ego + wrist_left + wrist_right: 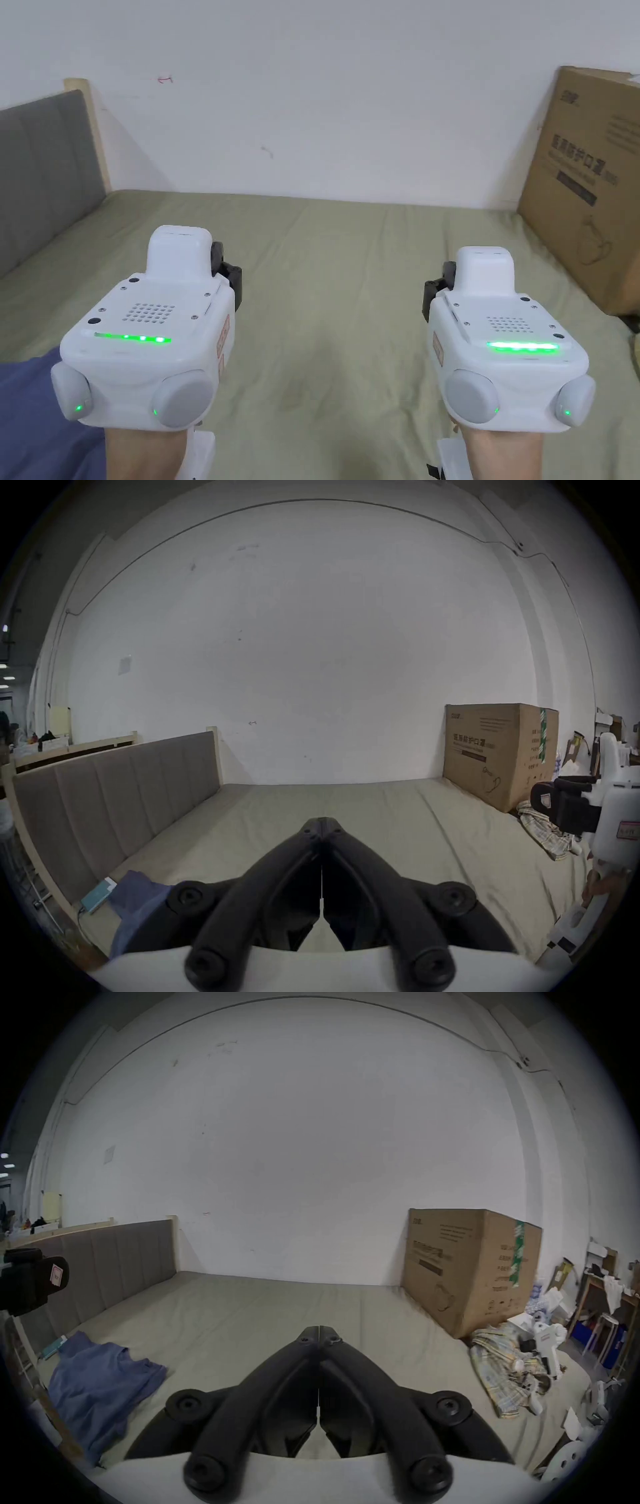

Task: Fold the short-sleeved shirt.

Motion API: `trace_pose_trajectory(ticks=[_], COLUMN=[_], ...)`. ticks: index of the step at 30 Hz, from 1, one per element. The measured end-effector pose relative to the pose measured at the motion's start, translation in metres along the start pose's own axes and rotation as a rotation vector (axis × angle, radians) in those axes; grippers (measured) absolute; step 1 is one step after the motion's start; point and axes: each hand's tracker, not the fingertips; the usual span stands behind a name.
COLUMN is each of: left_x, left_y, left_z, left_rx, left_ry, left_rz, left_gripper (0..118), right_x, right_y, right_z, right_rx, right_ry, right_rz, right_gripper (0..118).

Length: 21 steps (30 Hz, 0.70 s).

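Both grippers hover over the bed (350, 300), fingers pressed together, empty: left gripper (322, 823); right gripper (318, 1329); the blue short-sleeved shirt (100, 1383) lies crumpled at the bed's left edge, partly cut off in head view.

In the head view, the blue shirt (31, 419) is cut off by the left and bottom edges and partly covered by the left gripper's (226, 270) white housing, so its shape cannot be made out. The jaws of both grippers are largely hidden behind the housings there. The cardboard box (587, 187) is cropped by the right edge. In the left gripper view, the plaid cloth (543, 833) is partly hidden behind the right gripper (540, 797). In the right gripper view, the clutter (595, 1303) at far right is too small and blurred to identify.
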Motion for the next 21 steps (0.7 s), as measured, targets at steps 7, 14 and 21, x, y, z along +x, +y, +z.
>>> trace_pose_trajectory(ticks=[7,14,21], left_x=[-0.076,-0.152,-0.190], left_y=[0.000,-0.013,-0.049], left_z=[0.028,0.065,0.039], left_rx=[-0.029,-0.104,-0.316], left_ry=[0.213,0.429,0.397], left_rz=[0.021,0.063,0.165], left_gripper=[0,0,0], right_x=[-0.081,-0.173,-0.215], right_y=[0.008,-0.001,-0.021], right_z=[-0.020,-0.030,-0.036], right_rx=[-0.013,-0.078,-0.151], right_ry=[0.239,0.465,0.548], right_rz=[0.038,0.044,0.071], right_gripper=[1,0,1])
